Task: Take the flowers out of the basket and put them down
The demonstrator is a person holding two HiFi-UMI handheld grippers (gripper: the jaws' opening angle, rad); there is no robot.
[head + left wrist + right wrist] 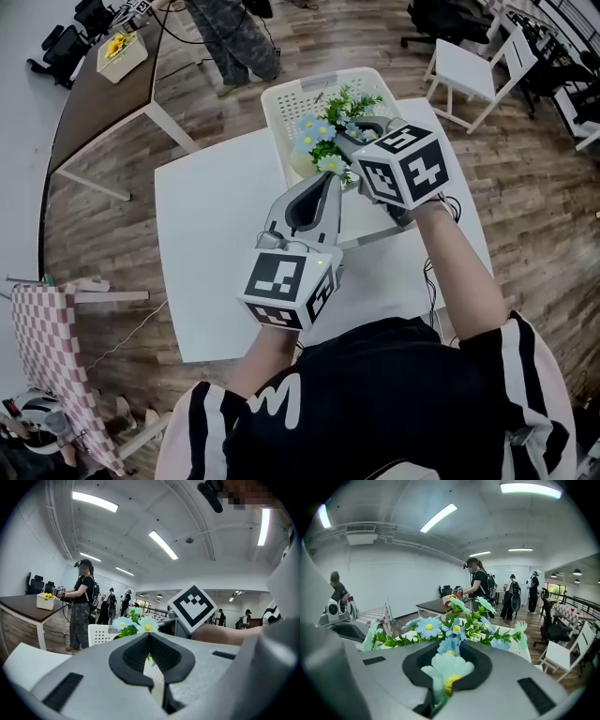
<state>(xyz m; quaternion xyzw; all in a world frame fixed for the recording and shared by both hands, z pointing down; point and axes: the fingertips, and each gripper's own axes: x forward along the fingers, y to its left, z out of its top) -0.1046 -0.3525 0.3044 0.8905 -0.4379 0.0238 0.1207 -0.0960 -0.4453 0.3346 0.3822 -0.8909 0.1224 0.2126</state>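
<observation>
R grip [349, 141] clamped on flowers [454, 630], bunch just above basket [281, 98] | L grip [328, 180] jaws together, empty, by rim | tip: lift straight till leaves clear rim, then lower onto table [216, 216]

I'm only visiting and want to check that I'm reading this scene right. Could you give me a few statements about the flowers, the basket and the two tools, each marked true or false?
1. The right tool is clamped on the bunch of flowers. True.
2. The flowers are red roses. False: they are pale blue, daisy-like blooms with yellow centres and green leaves.
3. The basket is white and stands on a white table. True.
4. The left tool is gripping the basket. False: its jaws are together with nothing held, just beside the flowers.
5. Another person stands at a dark table in the background. True.
</observation>
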